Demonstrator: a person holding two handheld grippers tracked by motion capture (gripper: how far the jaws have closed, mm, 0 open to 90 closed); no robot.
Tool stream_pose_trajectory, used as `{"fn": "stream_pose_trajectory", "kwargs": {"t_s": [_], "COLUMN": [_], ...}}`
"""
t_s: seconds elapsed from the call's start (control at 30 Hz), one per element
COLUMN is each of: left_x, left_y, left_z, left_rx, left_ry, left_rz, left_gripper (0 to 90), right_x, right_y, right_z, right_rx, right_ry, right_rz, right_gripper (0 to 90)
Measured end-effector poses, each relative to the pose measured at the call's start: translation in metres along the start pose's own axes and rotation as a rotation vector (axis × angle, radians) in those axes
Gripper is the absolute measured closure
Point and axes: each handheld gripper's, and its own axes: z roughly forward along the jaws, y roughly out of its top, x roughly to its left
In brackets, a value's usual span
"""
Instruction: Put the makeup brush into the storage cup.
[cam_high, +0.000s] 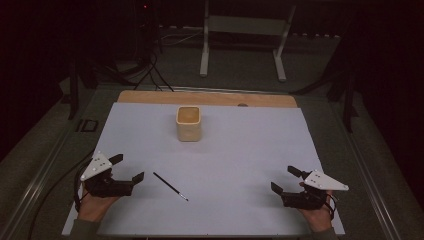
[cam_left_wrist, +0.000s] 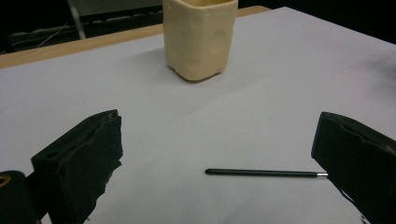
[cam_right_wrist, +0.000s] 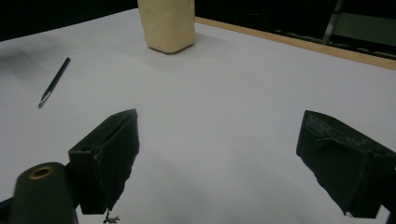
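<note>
A cream square cup (cam_high: 188, 123) stands upright at the back middle of the white sheet (cam_high: 240, 150). A thin black pen (cam_high: 170, 186) with a silver tip lies flat on the sheet, front left of centre. My left gripper (cam_high: 129, 168) rests at the front left, open and empty, just left of the pen. From it I see the pen (cam_left_wrist: 264, 173) ahead between the jaws and the cup (cam_left_wrist: 200, 37) beyond. My right gripper (cam_high: 285, 180) sits at the front right, open and empty. Its view has the cup (cam_right_wrist: 167, 24) far ahead and the pen (cam_right_wrist: 54, 81) off to the left.
The sheet covers a wooden board (cam_high: 207, 98) on a grey table. A small black object (cam_high: 88, 125) lies off the sheet's left edge. A white frame (cam_high: 243, 35) and cables (cam_high: 150, 70) stand on the floor behind the table.
</note>
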Motion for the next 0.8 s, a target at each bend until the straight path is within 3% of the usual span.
{"fn": "stream_pose_trajectory", "kwargs": {"t_s": [0.37, 0.8], "left_x": [-0.005, -0.014], "left_y": [0.022, 0.036], "left_z": [0.004, 0.012], "left_rx": [-0.015, -0.01], "left_ry": [-0.031, -0.068], "left_rz": [0.045, 0.092], "left_gripper": [3.1, 3.1], "right_x": [-0.002, -0.002], "right_y": [0.0, 0.0], "right_z": [-0.001, -0.003], "right_rx": [-0.006, -0.017], "right_ry": [0.003, 0.004], "right_rz": [0.006, 0.006], "right_gripper": [11.9, 11.5]}}
